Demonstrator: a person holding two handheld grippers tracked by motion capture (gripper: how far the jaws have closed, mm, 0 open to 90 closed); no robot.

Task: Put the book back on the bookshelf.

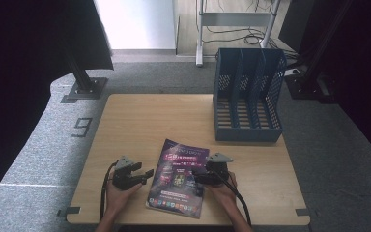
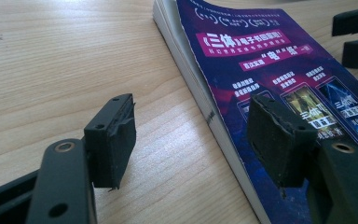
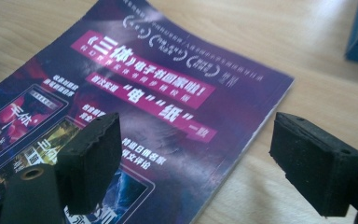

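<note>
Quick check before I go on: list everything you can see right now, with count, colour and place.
magazine: one, purple cover, flat on the near middle of the table, between the two grippers
file rack: one, blue, three slots, far right corner of the table
table: one, light wood
metal stand: one, grey, on the floor behind the table
left gripper: one, black, fingers open at the magazine's left edge
right gripper: one, black, fingers open over the magazine's right edge
hands: two, at the table's near edge

— How do the hands sit?
— Both low, forearms coming from the table's near edge.
— The jaws?
— Left gripper (image 1: 147,172) spread wide; right gripper (image 1: 195,176) spread wide, gripping nothing.
</note>
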